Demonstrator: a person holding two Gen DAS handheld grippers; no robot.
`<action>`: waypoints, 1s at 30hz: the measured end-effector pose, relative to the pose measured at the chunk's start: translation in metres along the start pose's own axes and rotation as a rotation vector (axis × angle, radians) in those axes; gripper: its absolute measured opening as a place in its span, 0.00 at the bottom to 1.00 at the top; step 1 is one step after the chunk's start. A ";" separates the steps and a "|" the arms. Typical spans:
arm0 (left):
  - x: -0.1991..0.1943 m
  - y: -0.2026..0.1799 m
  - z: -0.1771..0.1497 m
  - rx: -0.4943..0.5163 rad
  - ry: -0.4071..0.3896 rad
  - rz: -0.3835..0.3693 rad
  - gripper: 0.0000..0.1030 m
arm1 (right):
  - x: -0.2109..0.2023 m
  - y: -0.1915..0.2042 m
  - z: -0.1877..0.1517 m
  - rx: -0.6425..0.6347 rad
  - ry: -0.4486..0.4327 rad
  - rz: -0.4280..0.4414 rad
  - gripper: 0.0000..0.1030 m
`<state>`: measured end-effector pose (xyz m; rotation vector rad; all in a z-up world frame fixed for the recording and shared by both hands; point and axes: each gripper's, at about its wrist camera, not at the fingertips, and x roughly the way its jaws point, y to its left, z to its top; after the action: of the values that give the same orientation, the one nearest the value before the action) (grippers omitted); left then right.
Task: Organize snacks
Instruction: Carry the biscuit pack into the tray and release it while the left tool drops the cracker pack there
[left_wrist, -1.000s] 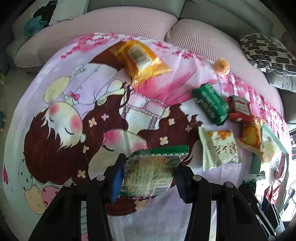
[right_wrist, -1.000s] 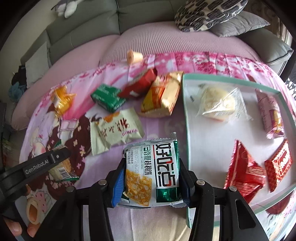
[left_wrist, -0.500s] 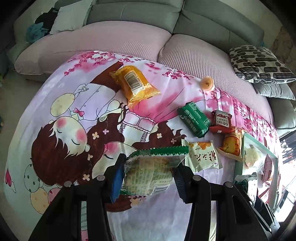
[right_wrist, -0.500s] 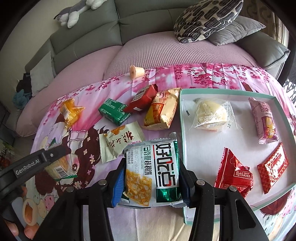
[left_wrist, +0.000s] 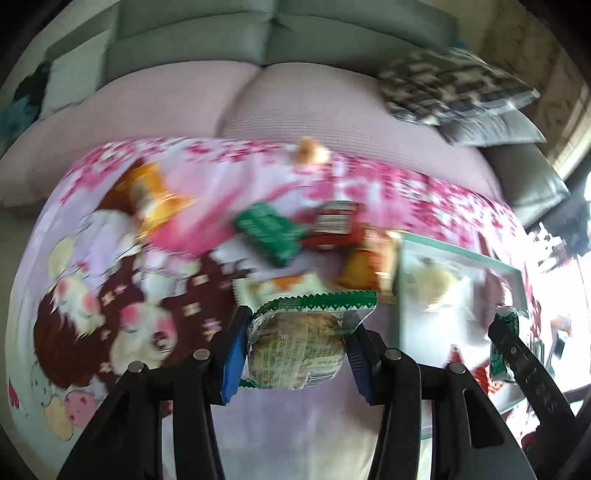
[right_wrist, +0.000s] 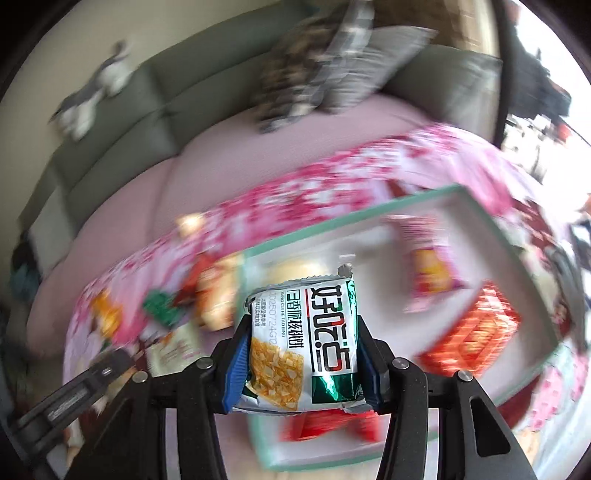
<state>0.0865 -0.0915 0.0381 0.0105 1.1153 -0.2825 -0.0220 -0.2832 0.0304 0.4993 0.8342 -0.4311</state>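
- Two packets in carry: left gripper (left_wrist: 295, 354) clamped on green-edged pastry packet (left_wrist: 299, 350); right gripper (right_wrist: 301, 363) clamped on walnut-biscuit packet (right_wrist: 303, 343).
- Handling: release only once well inside tray (right_wrist: 369, 214) rim, on bare floor.

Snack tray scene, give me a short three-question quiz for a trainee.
1. True or false: both grippers hold a packet.
2. Which lies in the tray: A) red packet B) dark green packet?
3. Fill in: the right gripper hangs over the ___.

Key:
1. True: the left gripper clamps a clear green-edged packet, the right a walnut-biscuit packet.
2. A.
3. Tray.
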 end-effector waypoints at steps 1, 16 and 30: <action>0.003 -0.014 0.002 0.029 0.004 -0.007 0.49 | 0.001 -0.015 0.003 0.036 -0.002 -0.030 0.52; 0.048 -0.126 -0.011 0.247 0.116 -0.103 0.49 | 0.010 -0.108 0.014 0.268 0.046 -0.150 0.52; 0.054 -0.124 -0.011 0.226 0.146 -0.128 0.74 | 0.017 -0.112 0.012 0.294 0.073 -0.152 0.68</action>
<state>0.0703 -0.2214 0.0015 0.1628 1.2259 -0.5282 -0.0657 -0.3831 -0.0038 0.7295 0.8872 -0.6848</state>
